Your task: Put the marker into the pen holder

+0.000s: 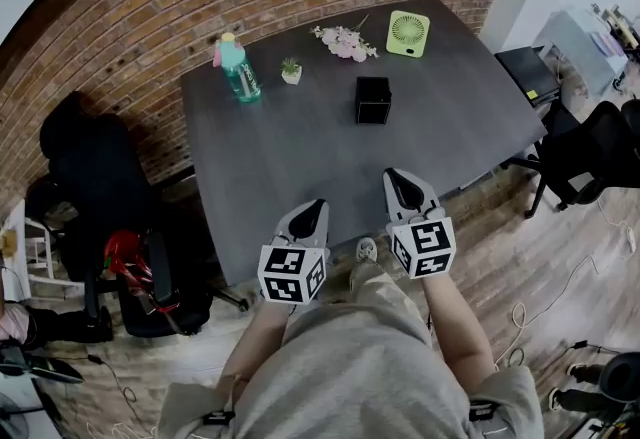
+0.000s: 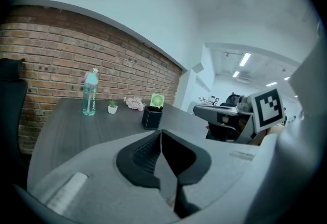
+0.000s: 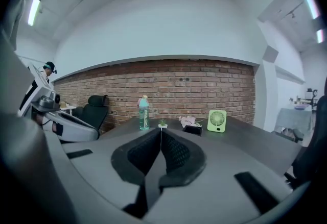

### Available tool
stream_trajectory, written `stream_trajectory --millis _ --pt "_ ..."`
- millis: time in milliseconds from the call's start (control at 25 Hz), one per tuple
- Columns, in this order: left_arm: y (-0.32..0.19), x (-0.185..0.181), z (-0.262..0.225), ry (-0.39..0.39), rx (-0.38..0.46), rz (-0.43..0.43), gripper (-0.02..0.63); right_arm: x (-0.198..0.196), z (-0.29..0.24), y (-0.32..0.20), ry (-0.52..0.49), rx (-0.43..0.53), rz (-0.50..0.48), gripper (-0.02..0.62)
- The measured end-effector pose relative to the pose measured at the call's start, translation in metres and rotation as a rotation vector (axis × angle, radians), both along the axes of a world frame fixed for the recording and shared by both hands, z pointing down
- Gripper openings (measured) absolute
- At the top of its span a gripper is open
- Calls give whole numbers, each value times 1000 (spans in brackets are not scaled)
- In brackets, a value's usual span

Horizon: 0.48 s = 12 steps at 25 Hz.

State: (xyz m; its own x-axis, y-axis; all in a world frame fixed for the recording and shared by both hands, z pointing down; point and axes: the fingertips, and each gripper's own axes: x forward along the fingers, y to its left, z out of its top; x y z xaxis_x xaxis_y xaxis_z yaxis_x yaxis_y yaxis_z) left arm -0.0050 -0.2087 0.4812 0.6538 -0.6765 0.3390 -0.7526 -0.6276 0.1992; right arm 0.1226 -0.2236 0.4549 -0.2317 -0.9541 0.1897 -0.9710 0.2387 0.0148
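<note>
Left gripper (image 1: 311,210) and right gripper (image 1: 401,181) pressed together, nothing pinched, at near edge of surface (image 1: 290,152). Marker nowhere visible; holder (image 1: 373,99) well apart. Risk: blind search with shut jaws, toppling holder

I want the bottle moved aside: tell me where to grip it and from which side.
Grip the teal bottle on its straight body below the cap, coming in level from the near edge of the table: it stands upright.
</note>
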Motion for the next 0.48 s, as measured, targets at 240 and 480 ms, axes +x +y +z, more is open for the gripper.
stream_trajectory --millis 240,480 --pt "39 -12 -4 6 10 13 20 -25 -4 55 -25 3 -12 3" --pt "77 -23 -4 13 17 21 20 -43 -5 108 -34 9 -10 3"
